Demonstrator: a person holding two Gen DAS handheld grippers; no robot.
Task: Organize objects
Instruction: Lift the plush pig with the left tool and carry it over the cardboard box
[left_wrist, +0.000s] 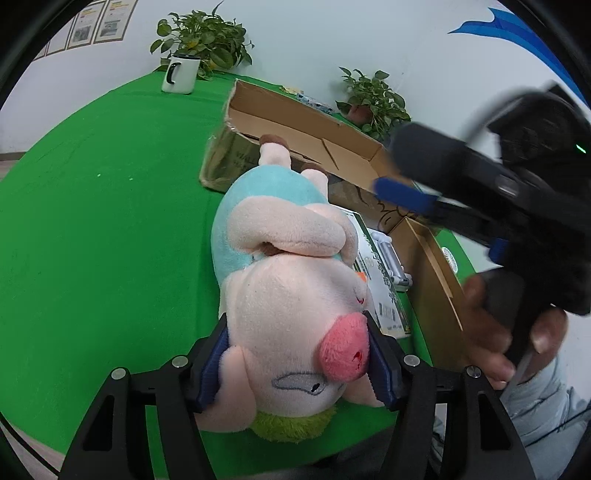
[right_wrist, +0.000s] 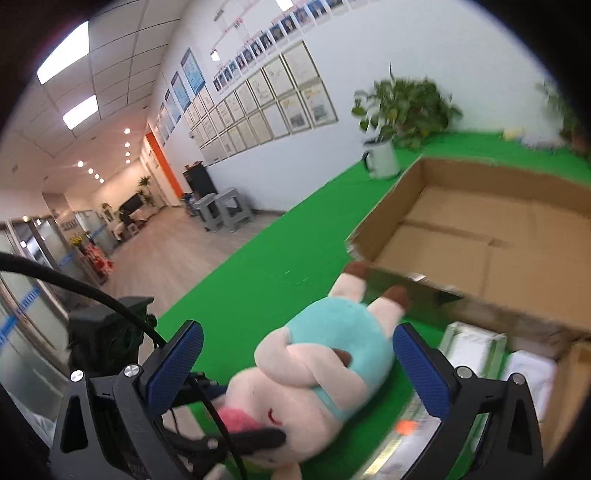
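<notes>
- On the green worktop (left_wrist: 92, 221), just in front of the open cardboard box (left_wrist: 306, 122), the plush pig (left_wrist: 288, 280) is lying on its side, with its feet pointing toward the box wall and apparently touching it.
- Around the pig's head, the left tool (left_wrist: 295, 362) is being closed: its blue pads (left_wrist: 212, 363) are pressing into the fabric on either side of the snout, so the toy is being gripped at the head.
- Above the pig's turquoise body (right_wrist: 332, 332), the right tool (right_wrist: 299, 358) is being held wide open, with nothing between its pads; contact with the toy cannot be seen.
- Beside the pig, a flat printed package (left_wrist: 384, 280) is lying on the worktop, partly under the toy's far side.
- The toy is being judged as light, soft and easily squashed; it is probably sagging wherever it is not being supported, so a grip on the head alone is likely leaving the body dangling when raised.
- A firmer hold is being suggested across the thick middle of the body, where the stuffing is giving the pads more to bite into.
- Breakage is not being expected; the plush surface is looking grippy, though the limbs could be catching on the box rim (right_wrist: 402, 275).
- At the back of the worktop, a white mug (left_wrist: 180, 73) is standing well apart from the toy.
</notes>
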